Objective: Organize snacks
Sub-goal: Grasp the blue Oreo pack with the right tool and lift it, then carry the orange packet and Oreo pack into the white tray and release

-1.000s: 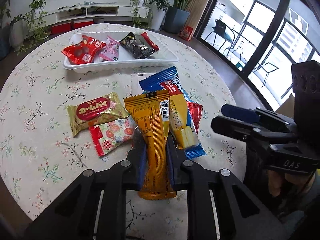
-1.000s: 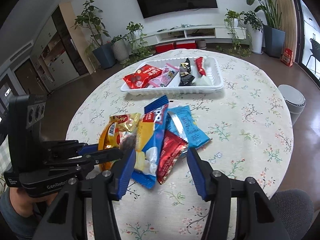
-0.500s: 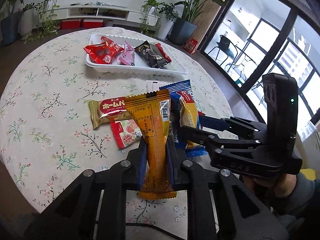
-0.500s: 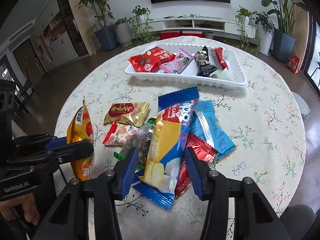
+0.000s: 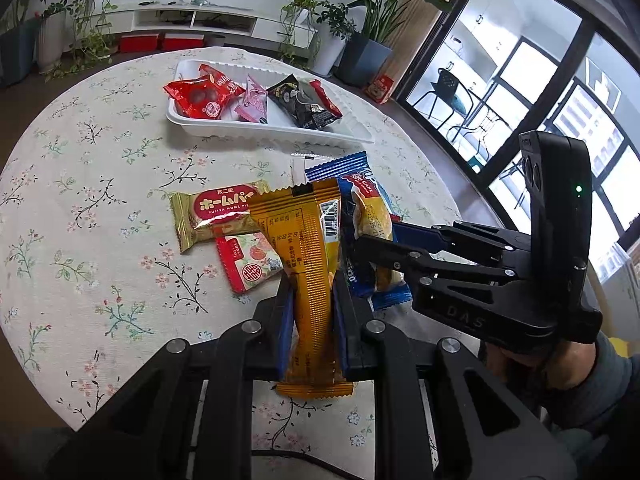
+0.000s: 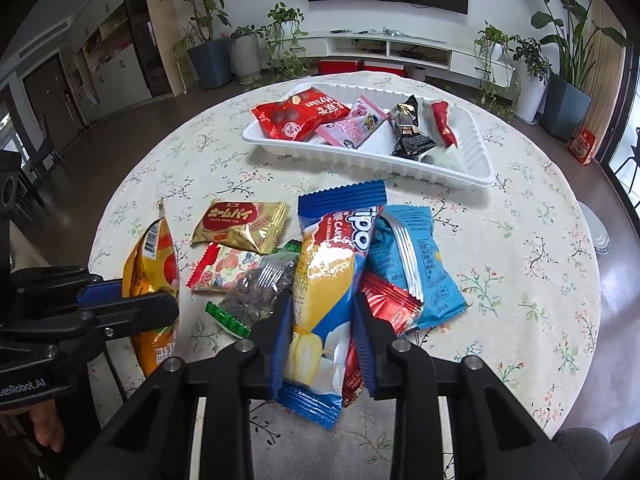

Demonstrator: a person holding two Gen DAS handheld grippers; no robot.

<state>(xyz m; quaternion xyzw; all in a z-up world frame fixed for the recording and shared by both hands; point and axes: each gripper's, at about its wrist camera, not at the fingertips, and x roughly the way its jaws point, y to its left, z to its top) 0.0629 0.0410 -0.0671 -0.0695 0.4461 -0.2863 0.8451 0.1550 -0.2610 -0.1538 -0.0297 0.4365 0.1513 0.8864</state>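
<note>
Currently, the left gripper (image 5: 311,304) occupies the lower centre of the left wrist view, its jaws pinching the orange snack packet (image 5: 308,264), which stands upright between them, raised off the bench (image 5: 80,208). The same packet appears at the left edge of the right wrist view (image 6: 154,264), held in that gripper's blue-padded fingers (image 6: 104,290).

The right gripper (image 6: 322,330) sits at lower centre of the right wrist view. Its jaws are partly spread on either side of the blue and yellow Tipo packet (image 6: 332,276); the pads stand close to the wrapper, but firm contact cannot be confirmed. That packet lies on the bench atop a loose pile. In the left wrist view the right gripper (image 5: 360,240) enters from the right of the frame, reaching onto the same packet (image 5: 368,232).

Pile contents, right wrist view: a light blue packet (image 6: 416,260) right of the Tipo packet, a red foil packet (image 6: 384,308) partly beneath both, a clear bag of dark seeds with green ends (image 6: 256,288) to the left, a strawberry-print packet (image 6: 224,268) beside it, and a gold Home Pie packet (image 6: 240,226) above that.

The white tray (image 6: 476,160) rests on the bench in the upper centre of the frame, well apart from the pile. It holds a red packet (image 6: 300,118), a pink packet (image 6: 352,128), a black packet (image 6: 408,132) and a small red packet (image 6: 442,120).
</note>
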